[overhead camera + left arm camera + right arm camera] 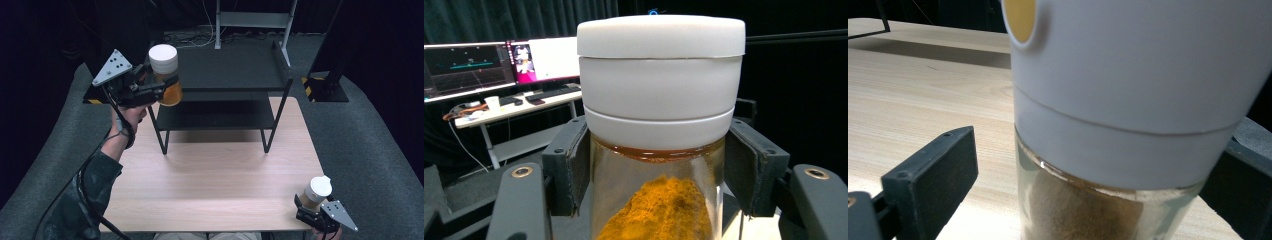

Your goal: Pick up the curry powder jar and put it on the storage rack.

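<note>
Left gripper clamps a glass jar of orange powder, white-lidded, beside the black shelf; right gripper, jaws apart, straddles a brown-powder jar.

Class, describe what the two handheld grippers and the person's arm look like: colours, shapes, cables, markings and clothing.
Both the left gripper and the right gripper are black, with two blocky jaws. Each carries a grey three-cornered plate dotted with small dark holes. A black cable trails from the left gripper along the forearm. The person wears a dark green sleeve.
</note>
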Available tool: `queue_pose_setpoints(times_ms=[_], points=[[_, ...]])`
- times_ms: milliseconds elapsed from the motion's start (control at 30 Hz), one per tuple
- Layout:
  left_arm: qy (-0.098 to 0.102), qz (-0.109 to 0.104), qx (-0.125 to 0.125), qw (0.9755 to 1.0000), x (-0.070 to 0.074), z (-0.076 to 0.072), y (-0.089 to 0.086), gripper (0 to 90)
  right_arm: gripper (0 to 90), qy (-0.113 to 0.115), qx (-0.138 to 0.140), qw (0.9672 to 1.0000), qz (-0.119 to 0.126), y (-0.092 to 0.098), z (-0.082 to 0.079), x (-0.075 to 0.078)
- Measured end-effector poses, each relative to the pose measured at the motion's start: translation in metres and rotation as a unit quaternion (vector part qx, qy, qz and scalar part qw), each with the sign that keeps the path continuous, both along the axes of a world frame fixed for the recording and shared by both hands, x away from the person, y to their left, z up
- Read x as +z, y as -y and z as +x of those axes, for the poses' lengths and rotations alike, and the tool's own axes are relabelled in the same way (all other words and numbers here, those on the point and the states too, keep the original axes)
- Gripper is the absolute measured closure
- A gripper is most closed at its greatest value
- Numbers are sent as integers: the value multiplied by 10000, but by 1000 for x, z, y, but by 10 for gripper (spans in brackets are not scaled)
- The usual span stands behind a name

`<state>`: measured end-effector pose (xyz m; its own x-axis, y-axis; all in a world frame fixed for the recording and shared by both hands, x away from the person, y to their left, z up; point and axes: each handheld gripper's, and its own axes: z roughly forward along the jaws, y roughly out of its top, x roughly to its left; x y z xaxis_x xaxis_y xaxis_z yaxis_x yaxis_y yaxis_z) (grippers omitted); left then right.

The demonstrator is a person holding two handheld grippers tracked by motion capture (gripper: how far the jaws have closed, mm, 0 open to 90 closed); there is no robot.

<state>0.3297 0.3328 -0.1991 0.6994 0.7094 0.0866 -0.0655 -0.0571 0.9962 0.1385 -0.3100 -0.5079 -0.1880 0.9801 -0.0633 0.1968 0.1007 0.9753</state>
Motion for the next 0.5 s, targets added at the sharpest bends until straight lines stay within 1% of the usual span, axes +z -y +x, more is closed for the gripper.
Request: queue_pose_setpoints(times_ms=[300,500], points=[[54,34,22,10000,9,11,6,340,3,0,3,10000,0,0,0,0],[72,12,-24,10000,11,21,8,340,3,-1,11,10000,2,0,0,0]])
